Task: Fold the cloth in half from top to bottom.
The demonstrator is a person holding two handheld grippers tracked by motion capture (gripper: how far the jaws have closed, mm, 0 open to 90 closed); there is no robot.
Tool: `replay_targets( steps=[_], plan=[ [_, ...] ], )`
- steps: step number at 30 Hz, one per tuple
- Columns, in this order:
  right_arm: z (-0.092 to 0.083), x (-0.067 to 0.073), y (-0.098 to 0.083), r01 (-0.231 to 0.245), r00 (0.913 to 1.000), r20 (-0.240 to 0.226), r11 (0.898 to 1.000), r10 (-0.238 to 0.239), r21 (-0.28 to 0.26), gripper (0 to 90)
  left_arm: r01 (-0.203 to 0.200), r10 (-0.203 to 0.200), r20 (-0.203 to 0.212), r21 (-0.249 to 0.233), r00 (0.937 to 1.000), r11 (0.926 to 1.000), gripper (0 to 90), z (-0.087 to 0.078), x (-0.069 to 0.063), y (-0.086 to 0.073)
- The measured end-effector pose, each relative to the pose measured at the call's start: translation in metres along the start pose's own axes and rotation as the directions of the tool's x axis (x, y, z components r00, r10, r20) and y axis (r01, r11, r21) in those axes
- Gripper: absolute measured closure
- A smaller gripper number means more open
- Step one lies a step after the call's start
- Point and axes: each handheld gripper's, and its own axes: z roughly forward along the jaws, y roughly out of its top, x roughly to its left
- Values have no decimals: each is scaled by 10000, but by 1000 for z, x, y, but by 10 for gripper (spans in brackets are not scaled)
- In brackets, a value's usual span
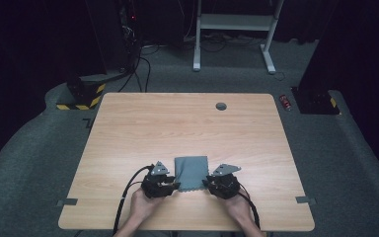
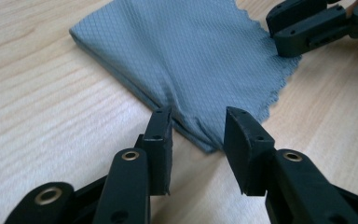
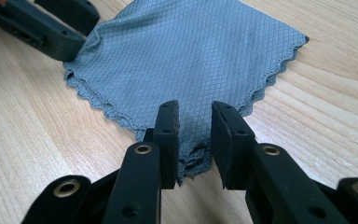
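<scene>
A grey folded cloth (image 1: 191, 170) with zigzag edges lies flat near the table's front edge, between the two grippers. My left gripper (image 1: 171, 186) is at its near left corner. In the left gripper view its jaws (image 2: 198, 114) stand apart, with the cloth (image 2: 186, 51) corner lying between them, not pinched. My right gripper (image 1: 209, 183) is at the near right corner. In the right gripper view the jaws (image 3: 195, 108) straddle a bunched bit of cloth (image 3: 191, 56) with a gap on each side. Each gripper view shows the other gripper's jaws at the far corner.
The wooden table (image 1: 187, 123) has a grey cable hole (image 1: 221, 106) at the back. Bits of tape (image 1: 67, 201) mark its front corners. A red can (image 1: 286, 102) lies on the carpet to the right, and a white desk frame (image 1: 232, 24) stands behind.
</scene>
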Motion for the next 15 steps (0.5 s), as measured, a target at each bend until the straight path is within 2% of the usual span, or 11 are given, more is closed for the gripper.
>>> replay_targets(
  steps=[4,6,10,11,15],
  plan=[
    [0,0,-2,-79,10000,-6,9999,79,-94,724,358,-357,36,-471,9994,9982,604,-6,2,3],
    [0,0,-2,-119,9999,-19,9999,119,-104,726,411,-413,-30,-477,9991,9980,605,-5,3,4],
    [-1,-1,-3,-102,9999,6,9999,102,-98,737,801,-806,-85,-474,9967,9957,613,1,6,7],
    [-1,-1,-3,-87,10000,23,9999,87,-92,742,780,-786,-126,-412,9968,9961,617,2,5,8],
    [-1,-1,-3,-5,9999,100,10000,5,-37,749,168,-168,-443,8,9989,9999,618,9,-5,7]
  ],
)
